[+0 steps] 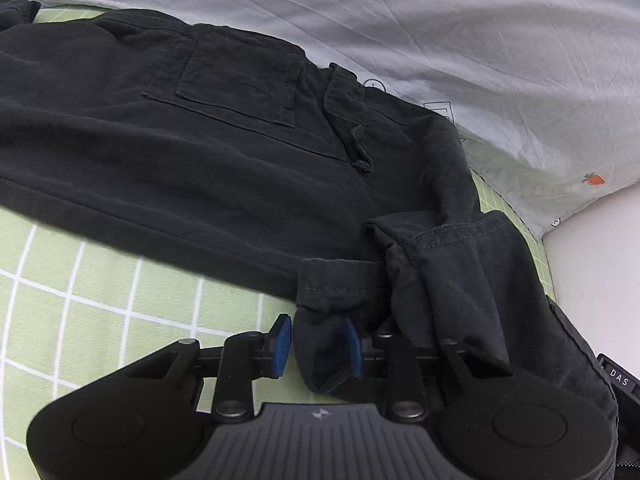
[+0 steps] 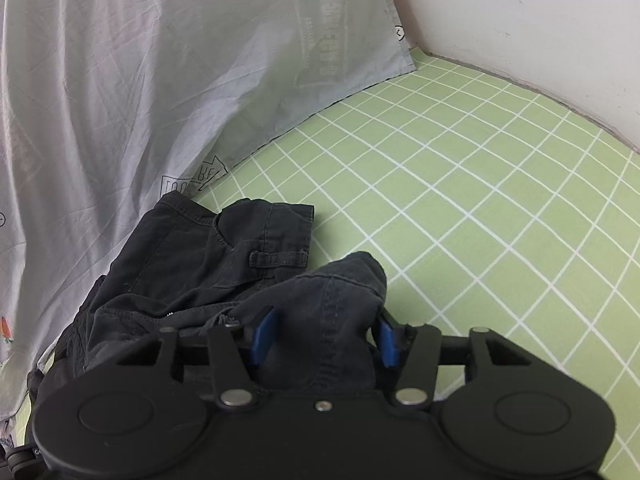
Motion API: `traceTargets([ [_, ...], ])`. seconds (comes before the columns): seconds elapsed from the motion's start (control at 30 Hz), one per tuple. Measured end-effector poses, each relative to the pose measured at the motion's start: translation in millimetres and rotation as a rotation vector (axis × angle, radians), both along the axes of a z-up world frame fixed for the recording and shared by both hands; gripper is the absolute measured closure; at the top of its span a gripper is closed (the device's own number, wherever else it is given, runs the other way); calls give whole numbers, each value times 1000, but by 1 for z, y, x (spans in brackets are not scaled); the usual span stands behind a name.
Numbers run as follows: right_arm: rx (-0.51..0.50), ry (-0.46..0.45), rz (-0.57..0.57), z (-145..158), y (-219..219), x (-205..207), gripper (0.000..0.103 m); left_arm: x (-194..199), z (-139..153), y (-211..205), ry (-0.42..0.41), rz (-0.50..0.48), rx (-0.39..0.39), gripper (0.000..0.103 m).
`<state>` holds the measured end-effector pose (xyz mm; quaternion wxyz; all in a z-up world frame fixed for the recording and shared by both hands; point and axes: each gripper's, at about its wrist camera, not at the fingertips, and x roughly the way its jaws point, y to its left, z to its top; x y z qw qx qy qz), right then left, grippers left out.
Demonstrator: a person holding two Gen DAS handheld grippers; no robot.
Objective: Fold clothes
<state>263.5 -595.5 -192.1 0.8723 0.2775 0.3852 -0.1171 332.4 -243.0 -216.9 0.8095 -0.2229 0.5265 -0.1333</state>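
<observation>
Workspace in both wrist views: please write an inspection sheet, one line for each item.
Surface: green checked sheet, flat.
Job's things: dark trousers, spread out, one end bunched at both grippers.
Clutter: grey cover with carrot prints, lying beside the trousers.
Grippers: left gripper with jaws around a fabric fold; right gripper with jaws around bunched fabric.
Cables: nothing seen.
Surroundings: white wall along the sheet's edge.
</observation>
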Motion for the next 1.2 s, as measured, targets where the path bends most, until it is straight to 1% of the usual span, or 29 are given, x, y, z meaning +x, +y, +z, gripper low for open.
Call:
traceTargets([
  [0.03, -6, -21, 2, 3, -2, 1, 71, 1, 0, -2, 4, 5, 12, 86],
  [0.07, -12, -43, 4, 6, -4, 1, 75, 2, 0, -5, 7, 10, 26, 97],
  [0.1, -19, -65, 5, 9, -6, 2, 80, 2, 0, -7, 11, 16, 40, 98],
  [0.13, -31, -88, -6, 14, -9, 1, 83, 1, 2, -4, 17, 34, 38, 98],
  [0.23, -158, -143, -60, 34, -18, -2, 86, -5, 12, 6, 34, 91, 25, 99],
  [0.27, -228, -158, -81, 42, -21, -3, 86, -8, 18, 11, 37, 110, 19, 99],
  [0.37, -466, -193, -128, 68, -31, -6, 87, -30, 52, 28, -49, 131, 156, 99],
  [0.43, -600, -203, -158, 83, -44, -8, 87, -44, 76, 44, -107, 156, 241, 99],
  [0.47, -634, -203, -162, 88, -51, -8, 87, -50, 89, 56, -128, 187, 282, 99],
  [0.53, -685, -203, -184, 97, -65, -9, 87, -68, 113, 84, -167, 271, 390, 99],
  [0.6, -740, -181, -212, 98, -74, -10, 87, -83, 132, 112, -210, 354, 543, 99],
  [0.63, -761, -159, -226, 95, -77, -10, 87, -89, 135, 125, -220, 382, 588, 99],
  [0.67, -749, -123, -244, 88, -81, -9, 87, -94, 136, 139, -229, 409, 629, 99],
  [0.7, -734, -87, -262, 81, -85, -8, 86, -99, 132, 154, -200, 428, 636, 99],
  [0.77, -653, -2, -285, 61, -91, -7, 81, -109, 119, 178, -132, 477, 603, 98],
  [0.8, -617, 37, -292, 51, -90, -8, 77, -115, 112, 187, -101, 502, 584, 98],
  [0.83, -600, 67, -295, 43, -87, -11, 69, -121, 105, 197, -69, 527, 566, 98],
  [0.87, -585, 75, -304, 39, -84, -18, 64, -128, 98, 204, -46, 554, 546, 98],
  [0.9, -571, 81, -313, 36, -81, -25, 55, -136, 95, 210, -28, 580, 520, 98],
  [0.93, -556, 87, -322, 32, -78, -31, 49, -144, 92, 215, -11, 605, 493, 98],
  [1.0, -519, 99, -340, 26, -73, -45, 39, -152, 86, 222, 18, 630, 454, 98],
  [1.1, -464, 114, -322, 21, -63, -59, 39, -157, 81, 226, 22, 624, 422, 96],
  [1.2, -424, 106, -276, 17, -39, -70, 38, -156, 73, 230, 29, 607, 387, 94],
])
